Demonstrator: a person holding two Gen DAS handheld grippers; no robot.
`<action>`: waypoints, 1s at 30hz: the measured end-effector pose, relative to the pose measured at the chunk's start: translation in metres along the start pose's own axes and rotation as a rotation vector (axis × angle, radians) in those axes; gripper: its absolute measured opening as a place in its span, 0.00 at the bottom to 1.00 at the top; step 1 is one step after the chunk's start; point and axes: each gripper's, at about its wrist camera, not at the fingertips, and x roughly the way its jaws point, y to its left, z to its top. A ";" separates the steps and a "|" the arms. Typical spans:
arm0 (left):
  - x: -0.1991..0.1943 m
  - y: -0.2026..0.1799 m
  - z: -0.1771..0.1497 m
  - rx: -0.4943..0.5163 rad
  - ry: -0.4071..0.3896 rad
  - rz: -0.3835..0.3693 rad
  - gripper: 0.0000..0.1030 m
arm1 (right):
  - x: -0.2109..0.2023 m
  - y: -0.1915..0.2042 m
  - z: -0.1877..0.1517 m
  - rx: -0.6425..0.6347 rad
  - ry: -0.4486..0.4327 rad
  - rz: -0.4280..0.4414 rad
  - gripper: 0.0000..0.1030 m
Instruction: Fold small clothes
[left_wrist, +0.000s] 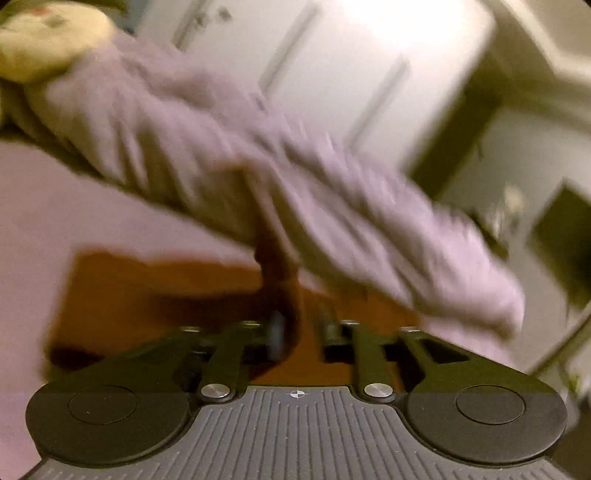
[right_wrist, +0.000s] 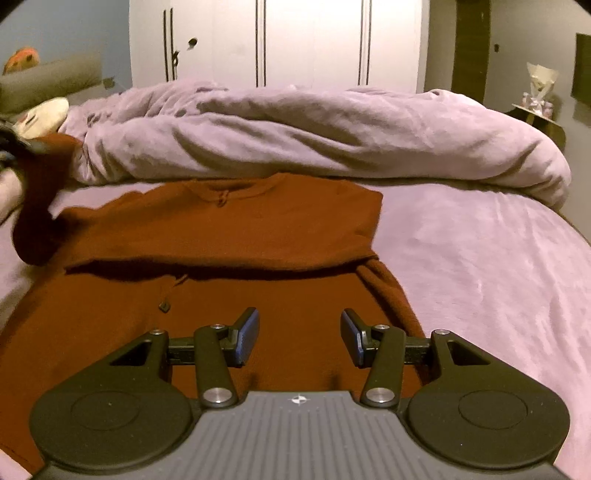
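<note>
The shirt (right_wrist: 229, 229) lies mid-bed (right_wrist: 480, 258), its right side already folded in. The right gripper (right_wrist: 299, 339) hovers half-open and empty; the left gripper (left_wrist: 301, 334) lifts a sleeve (right_wrist: 35, 206) for folding, grip blurred.

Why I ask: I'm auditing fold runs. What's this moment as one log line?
sweater: on bed, folded across middle | sleeve: lifted at left gripper | left gripper: blurred, grip unclear | right gripper: open, empty, above sweater
</note>
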 end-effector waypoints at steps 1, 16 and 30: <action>0.015 -0.010 -0.015 0.004 0.046 0.011 0.54 | -0.002 -0.003 0.001 0.007 -0.002 0.003 0.47; -0.026 0.042 -0.110 -0.052 0.144 0.282 0.66 | 0.074 0.023 0.065 0.224 0.101 0.388 0.46; -0.037 0.052 -0.103 -0.080 0.112 0.264 0.84 | 0.194 0.065 0.092 0.540 0.274 0.297 0.37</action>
